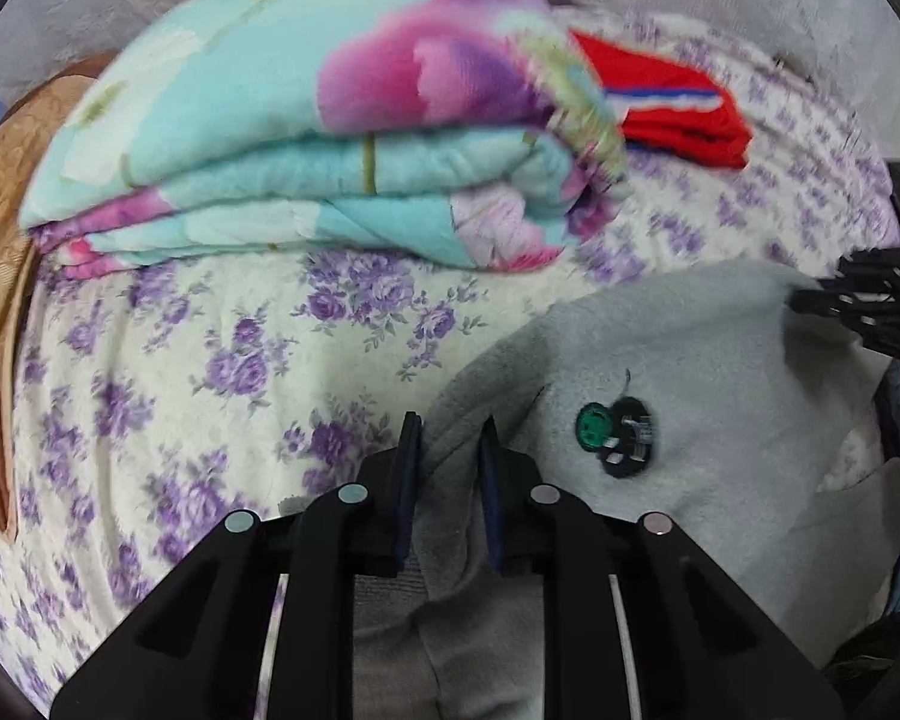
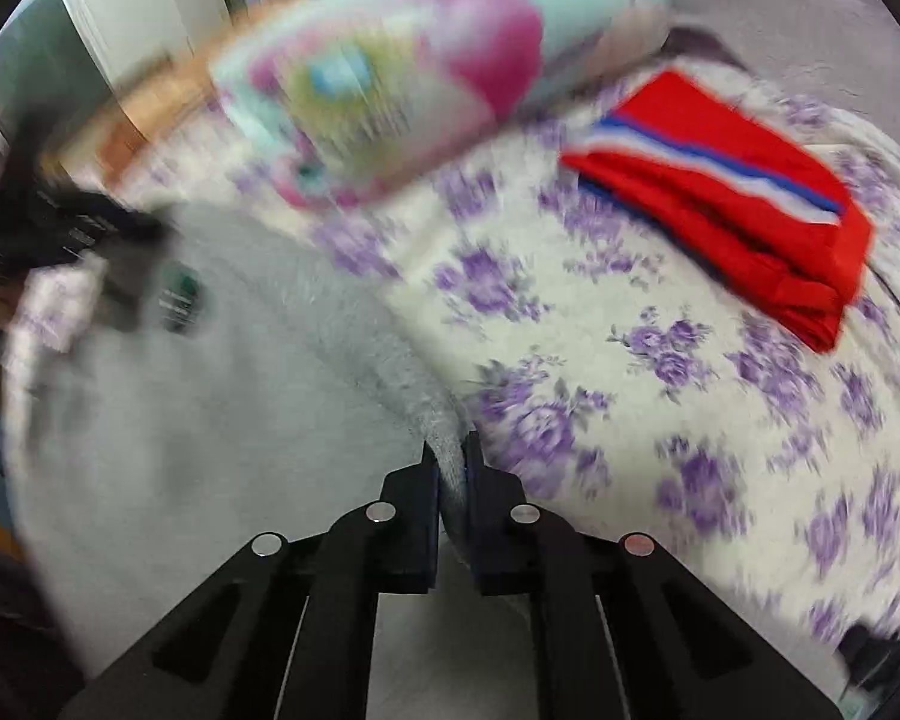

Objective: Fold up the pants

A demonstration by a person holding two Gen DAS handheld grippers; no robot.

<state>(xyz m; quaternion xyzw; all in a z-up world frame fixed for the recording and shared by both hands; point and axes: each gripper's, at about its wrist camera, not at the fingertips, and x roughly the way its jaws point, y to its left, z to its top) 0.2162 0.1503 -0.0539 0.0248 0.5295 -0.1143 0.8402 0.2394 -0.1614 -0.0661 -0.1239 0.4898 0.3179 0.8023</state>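
A bedsheet (image 1: 222, 360) with purple flowers covers the bed. On it, at the far side, sits a folded turquoise-and-pink quilt (image 1: 306, 138), and just beside the quilt lies a folded red garment (image 2: 732, 210) with a blue and white stripe. Nearer than the quilt, the grey pants (image 1: 678, 372) lie on the sheet, a small dark patch (image 1: 621, 435) on the cloth. The left gripper (image 1: 450, 450) pinches a fold at one edge of the pants; the right gripper (image 2: 451, 456) is pressed together on the opposite edge.
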